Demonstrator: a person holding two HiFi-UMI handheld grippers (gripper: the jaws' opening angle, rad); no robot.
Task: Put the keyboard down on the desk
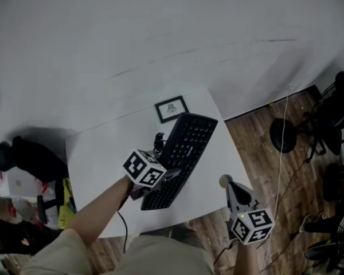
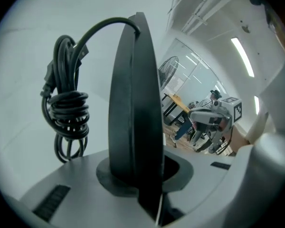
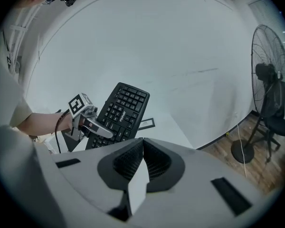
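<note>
While the left gripper (image 1: 167, 177) is clamping the keyboard (image 1: 186, 148) by its edge, the keyboard is hanging tilted over the white tabletop (image 1: 103, 159) (cable (image 2: 66, 113) bundled) | right gripper (image 1: 225, 181) is hovering clenched, empty, beside the tabletop.

I hold the left gripper (image 1: 169, 175) with its jaws pressed on the near edge of the keyboard (image 1: 186, 148), which stands edge-on between them. The left forearm (image 1: 94, 208) is bare and reaches forward from the lower left. The right gripper (image 1: 225, 182) is well apart on the right side, pointing forward, its jaws closed together on nothing.
</note>
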